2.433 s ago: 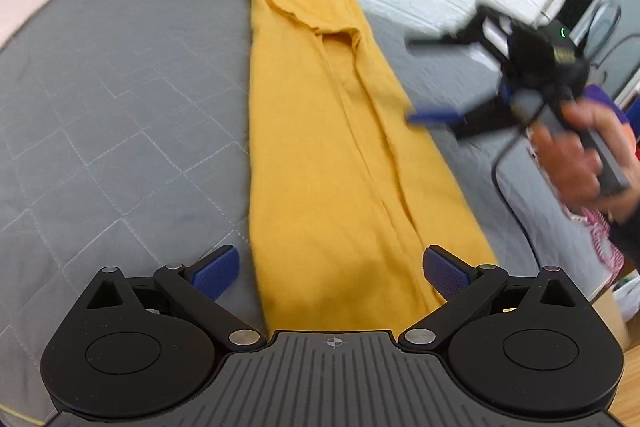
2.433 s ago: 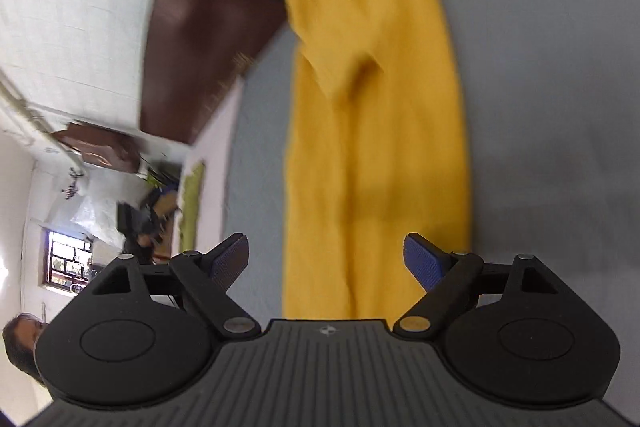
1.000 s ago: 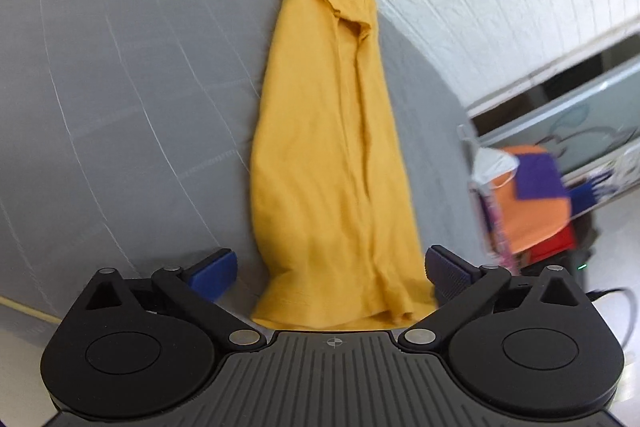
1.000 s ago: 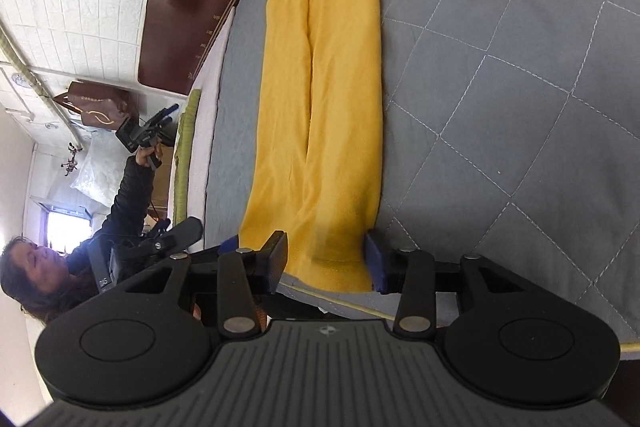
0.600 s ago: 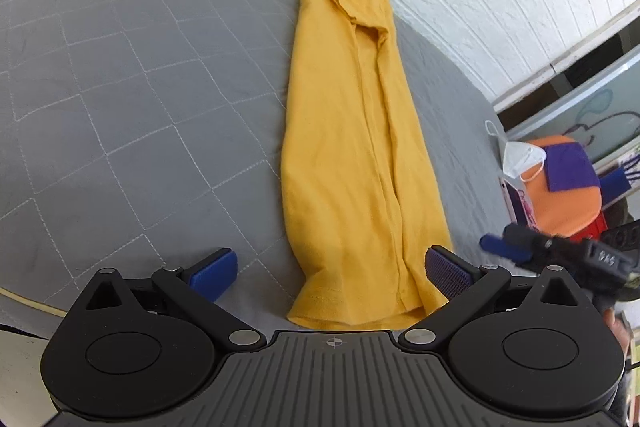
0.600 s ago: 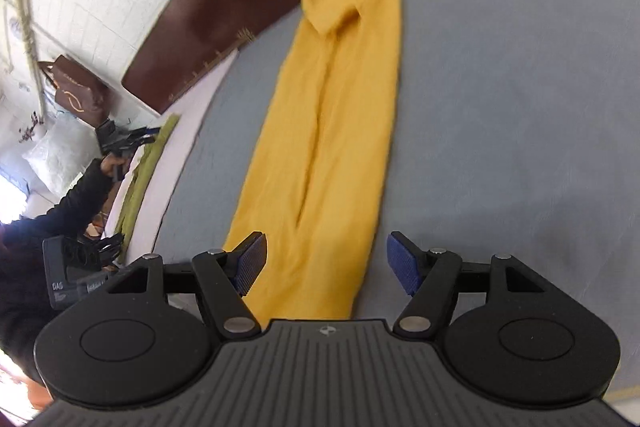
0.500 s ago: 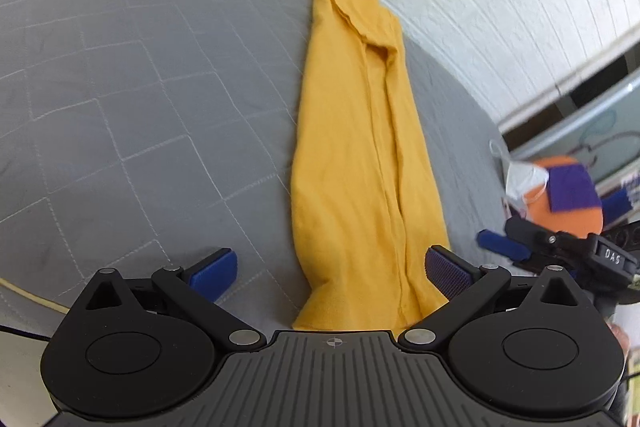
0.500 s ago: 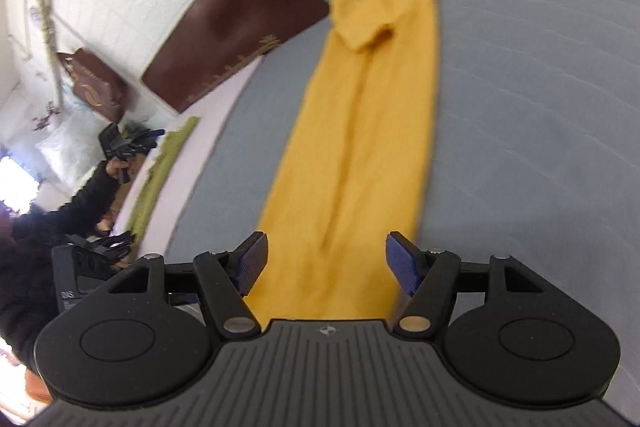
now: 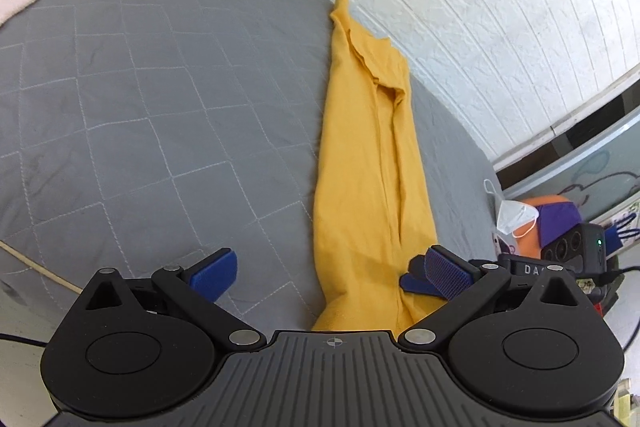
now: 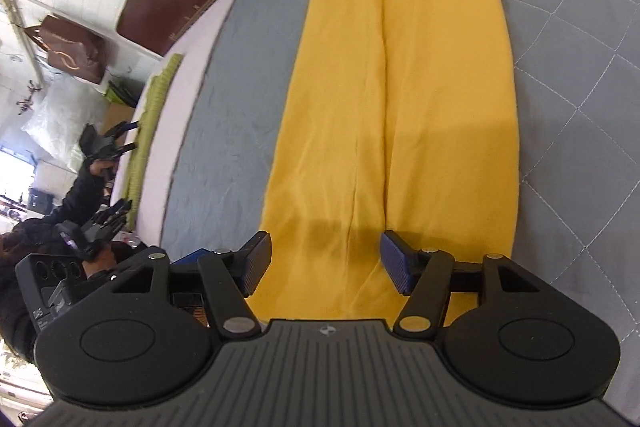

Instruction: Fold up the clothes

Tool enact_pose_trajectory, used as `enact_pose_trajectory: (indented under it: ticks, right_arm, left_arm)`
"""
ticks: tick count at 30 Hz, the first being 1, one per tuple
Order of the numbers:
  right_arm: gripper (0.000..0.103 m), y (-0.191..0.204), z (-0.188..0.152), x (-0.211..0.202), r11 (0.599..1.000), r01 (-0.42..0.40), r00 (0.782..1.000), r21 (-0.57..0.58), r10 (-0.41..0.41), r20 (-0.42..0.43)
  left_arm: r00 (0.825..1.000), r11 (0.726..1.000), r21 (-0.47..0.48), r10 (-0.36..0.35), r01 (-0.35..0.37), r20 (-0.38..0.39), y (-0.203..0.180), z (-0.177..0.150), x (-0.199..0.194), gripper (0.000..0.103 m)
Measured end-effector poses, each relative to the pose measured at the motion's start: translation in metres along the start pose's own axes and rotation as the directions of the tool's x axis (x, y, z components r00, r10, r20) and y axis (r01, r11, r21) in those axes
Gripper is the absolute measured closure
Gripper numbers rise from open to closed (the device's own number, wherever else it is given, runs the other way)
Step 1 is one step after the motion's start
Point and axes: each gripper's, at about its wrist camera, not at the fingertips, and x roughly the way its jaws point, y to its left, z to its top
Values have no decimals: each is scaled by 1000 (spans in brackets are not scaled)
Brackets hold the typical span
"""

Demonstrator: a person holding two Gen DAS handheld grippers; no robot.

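Yellow garment (image 9: pixel 362 163) — grey quilted bedspread (image 9: pixel 132 115)

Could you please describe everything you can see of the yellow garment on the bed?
The yellow garment is a soft, knit-looking mustard top folded lengthwise into a long narrow strip, with a seam-like crease down its middle. It lies flat on the grey quilted bedcover, its collar end bunched near the wall. Both open grippers hover at its near hem; contact cannot be told.
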Motion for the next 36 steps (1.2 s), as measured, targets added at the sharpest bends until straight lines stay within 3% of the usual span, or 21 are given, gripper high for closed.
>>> enact_pose_trajectory:
  ticks: [4, 7, 8, 9, 11, 14, 17, 20, 22, 24, 25, 26, 28, 30, 32, 34, 36]
  right_arm:
    - [37, 15, 5, 6, 997, 66, 998, -48, -67, -20]
    - [31, 22, 4, 15, 995, 56, 997, -85, -61, -47]
    - [36, 25, 4, 18, 994, 50, 997, -97, -56, -57]
    - [48, 27, 3, 20, 995, 39, 997, -96, -45, -61]
    - [57, 28, 4, 21, 998, 6, 998, -69, -10, -60]
    - [90, 29, 5, 22, 999, -43, 998, -29, 42, -57]
    - [91, 30, 7, 21, 993, -114, 992, 18, 115, -45]
    - [91, 35, 11, 16, 969, -233, 971, 81, 236, -31]
    - [92, 39, 13, 14, 928, -346, 936, 141, 352, -20]
    - [92, 44, 12, 16, 894, -410, 908, 182, 418, -9]
    - [92, 44, 10, 18, 897, -400, 912, 186, 409, -11]
    - [92, 43, 8, 20, 916, -360, 930, 178, 368, -18]
    - [92, 30, 0, 23, 959, -237, 969, 156, 245, -33]
    - [92, 11, -12, 28, 975, -140, 987, 174, 150, -49]
    - [92, -2, -20, 27, 973, -122, 989, 196, 135, -55]
    - [89, -6, -22, 22, 965, -157, 984, 211, 170, -43]
    - [88, 4, -18, 17, 972, -164, 985, 167, 170, -24]
  left_arm:
    - [1000, 1000, 8, -21, 21, -6, 0, -4, -3, 0]
    - [1000, 1000, -4, -22, 22, -5, 5, -6, -5, 0]
    - [1000, 1000, -11, -25, 25, -4, 6, -7, -5, 0]
    - [1000, 1000, -14, -26, 26, -2, 7, -7, -6, 0]
    - [1000, 999, -12, -31, 31, 0, 8, -7, -8, 0]
    - [999, 999, -1, -44, 44, 8, 8, -7, -14, 0]
    - [999, 999, 6, -48, 48, 16, 9, -6, -19, 0]
    - [998, 999, 6, -51, 51, 20, 10, -6, -22, 0]
    - [998, 999, 1, -53, 53, 20, 10, -8, -23, 0]
    - [999, 999, -6, -51, 52, 18, 10, -9, -23, 0]
    - [999, 999, -7, -50, 50, 17, 10, -9, -23, 0]
    - [999, 999, -9, -48, 48, 15, 11, -10, -23, 0]
    - [999, 999, -9, -47, 47, 12, 12, -10, -24, 0]
    - [999, 999, -8, -45, 45, 10, 14, -11, -25, 0]
    - [999, 999, -8, -44, 44, 8, 15, -10, -24, 0]
    - [999, 999, -12, -46, 46, 7, 14, -8, -24, 0]
    - [999, 999, -26, -47, 48, 12, 14, -6, -23, 0]
